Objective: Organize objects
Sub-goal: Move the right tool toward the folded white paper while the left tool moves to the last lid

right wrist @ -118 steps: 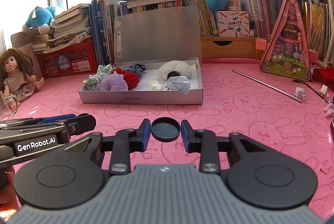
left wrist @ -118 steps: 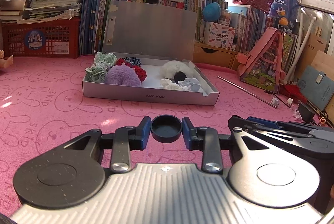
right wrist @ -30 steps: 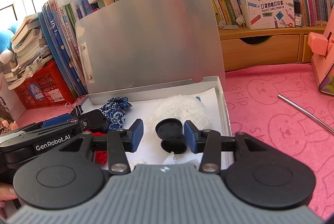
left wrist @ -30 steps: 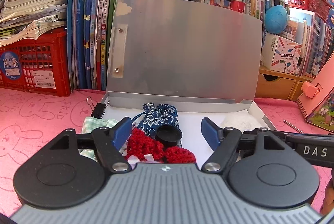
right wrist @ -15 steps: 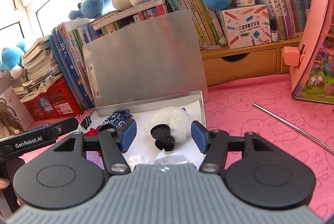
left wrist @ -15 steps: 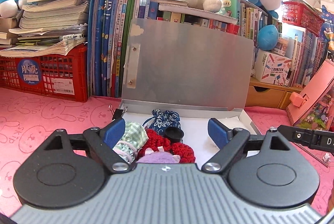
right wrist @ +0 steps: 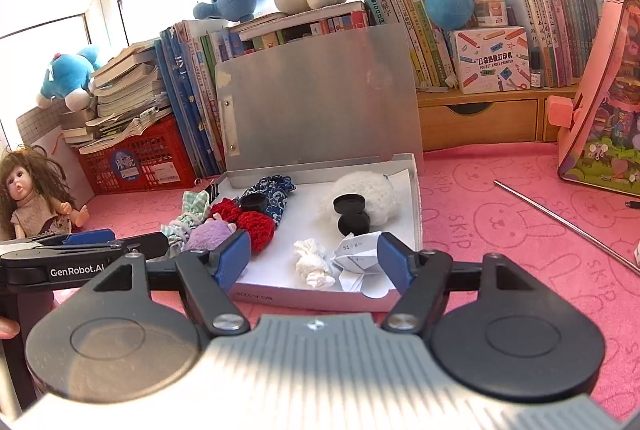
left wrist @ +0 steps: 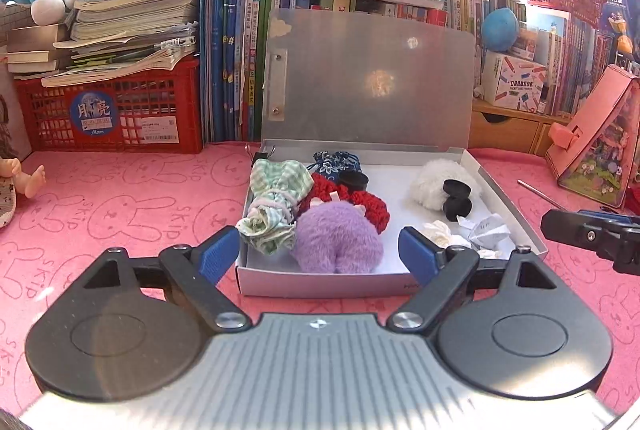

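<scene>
Bright window backlight, upper-right glare washing detail out, fisheye-curved edges.

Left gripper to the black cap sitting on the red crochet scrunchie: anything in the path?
Partly. The left gripper is open at the grey box's near wall. Beyond that wall, a fluffy purple scrunchie lies directly before the red crochet scrunchie and black cap. From above, nothing visible covers the cap.

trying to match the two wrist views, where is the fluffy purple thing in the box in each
Left wrist: the purple pom-pom lies at the box's near edge, centre frame, between the open left gripper fingers.
Right wrist: it sits left of centre, partly hidden behind the right gripper left finger.
Shared landmark: the upright grey lid behind it.
</scene>
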Tool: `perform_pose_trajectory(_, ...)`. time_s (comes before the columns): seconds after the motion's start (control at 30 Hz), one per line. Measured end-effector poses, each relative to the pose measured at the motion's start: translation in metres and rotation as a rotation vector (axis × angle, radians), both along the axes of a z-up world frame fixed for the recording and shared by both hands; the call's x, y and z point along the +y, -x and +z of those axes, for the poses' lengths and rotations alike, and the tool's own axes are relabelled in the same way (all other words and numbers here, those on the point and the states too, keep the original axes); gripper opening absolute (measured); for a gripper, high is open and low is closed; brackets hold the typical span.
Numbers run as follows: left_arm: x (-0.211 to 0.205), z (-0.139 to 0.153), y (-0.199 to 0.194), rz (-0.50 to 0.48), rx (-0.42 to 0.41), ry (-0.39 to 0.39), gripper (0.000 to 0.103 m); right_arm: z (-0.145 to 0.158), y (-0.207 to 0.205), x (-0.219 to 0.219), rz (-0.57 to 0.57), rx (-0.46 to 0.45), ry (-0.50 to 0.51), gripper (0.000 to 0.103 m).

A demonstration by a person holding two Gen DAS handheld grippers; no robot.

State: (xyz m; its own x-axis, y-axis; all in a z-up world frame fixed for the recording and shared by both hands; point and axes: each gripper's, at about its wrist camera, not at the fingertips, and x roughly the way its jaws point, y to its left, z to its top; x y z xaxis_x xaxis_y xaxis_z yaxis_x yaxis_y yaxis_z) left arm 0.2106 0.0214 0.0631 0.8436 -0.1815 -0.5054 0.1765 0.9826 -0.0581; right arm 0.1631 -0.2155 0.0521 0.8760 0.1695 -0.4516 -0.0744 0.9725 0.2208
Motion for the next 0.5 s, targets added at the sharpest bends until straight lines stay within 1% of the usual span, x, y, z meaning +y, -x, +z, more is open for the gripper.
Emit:
perform_pose_trajectory(0.17, 0.006, -0.012, 0.023, -0.005, 0.027, 0.008, 0.089, -0.005, 0.021, 0.014, 0.041, 0.001, 0.017, 0.082)
perform_pose_trajectory(0.33, 0.009, -0.023, 0.044, 0.004, 0.037, -0.009, 0.089, -0.012, 0.042, 0.025, 0.066, -0.005, 0.036, 0.082)
perform_pose_trajectory(0.5, 0.011, -0.033, 0.059, -0.005, 0.056, -0.019, 0.089, -0.019, 0.065, 0.031, 0.083, -0.016, 0.027, 0.084)
